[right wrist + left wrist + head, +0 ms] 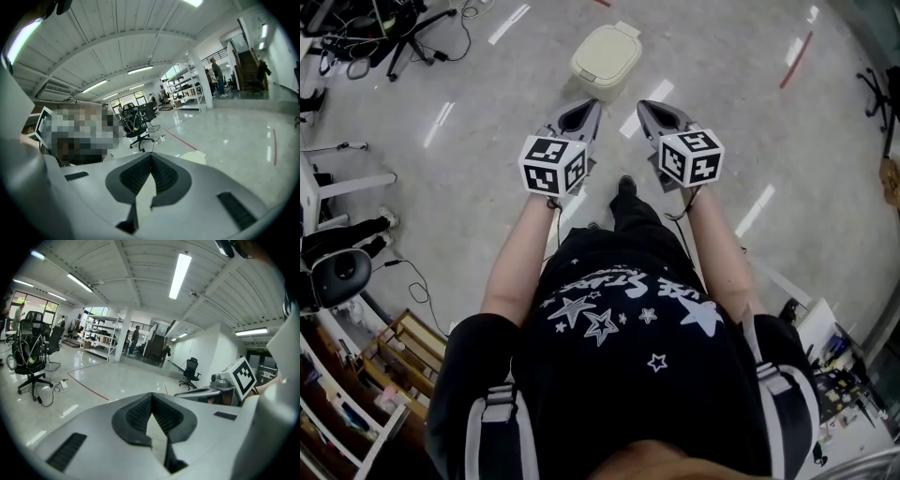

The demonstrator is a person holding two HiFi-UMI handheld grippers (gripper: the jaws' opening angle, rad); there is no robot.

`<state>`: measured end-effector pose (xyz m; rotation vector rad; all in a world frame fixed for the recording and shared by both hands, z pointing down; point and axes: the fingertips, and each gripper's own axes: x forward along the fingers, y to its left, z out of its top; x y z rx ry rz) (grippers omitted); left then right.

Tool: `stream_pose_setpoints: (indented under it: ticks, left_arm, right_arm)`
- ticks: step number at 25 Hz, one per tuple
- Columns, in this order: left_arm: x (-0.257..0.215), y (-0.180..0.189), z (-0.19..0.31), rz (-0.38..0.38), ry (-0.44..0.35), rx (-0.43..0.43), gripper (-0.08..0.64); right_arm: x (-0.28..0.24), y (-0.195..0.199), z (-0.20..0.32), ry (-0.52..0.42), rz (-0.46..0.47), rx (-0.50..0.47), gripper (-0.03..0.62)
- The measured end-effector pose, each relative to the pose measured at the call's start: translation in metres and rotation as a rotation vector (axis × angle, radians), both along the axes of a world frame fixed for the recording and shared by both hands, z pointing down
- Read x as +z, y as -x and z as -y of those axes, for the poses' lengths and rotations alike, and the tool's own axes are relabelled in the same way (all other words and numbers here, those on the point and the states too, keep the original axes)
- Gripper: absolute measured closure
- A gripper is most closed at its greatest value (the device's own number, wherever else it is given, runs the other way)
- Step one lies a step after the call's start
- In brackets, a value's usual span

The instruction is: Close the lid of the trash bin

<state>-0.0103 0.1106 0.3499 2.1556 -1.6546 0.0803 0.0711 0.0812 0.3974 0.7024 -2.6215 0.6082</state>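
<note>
Trash bin (606,62) stands just ahead of left tongs (592,104) and right tongs (643,105).

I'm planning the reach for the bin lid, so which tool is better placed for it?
Left, by a little. In the head view the left tool ends right at the near edge of the trash bin; the right tool ends off to its right. Both are shut and empty.
</note>
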Motion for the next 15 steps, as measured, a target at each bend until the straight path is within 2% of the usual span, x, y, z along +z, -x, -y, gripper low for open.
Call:
stream_pose_setpoints:
  ticks: [8, 15]
  left_arm:
    - [-0.023, 0.017, -0.051, -0.015, -0.075, 0.004, 0.549]
    - [-0.034, 0.017, -0.097, -0.032, -0.101, 0.014, 0.549]
  right_arm:
    - [-0.024, 0.018, -0.059, -0.076, 0.021, -0.004, 0.588]
    - [-0.036, 0.018, -0.106, -0.118, -0.006, -0.024, 0.588]
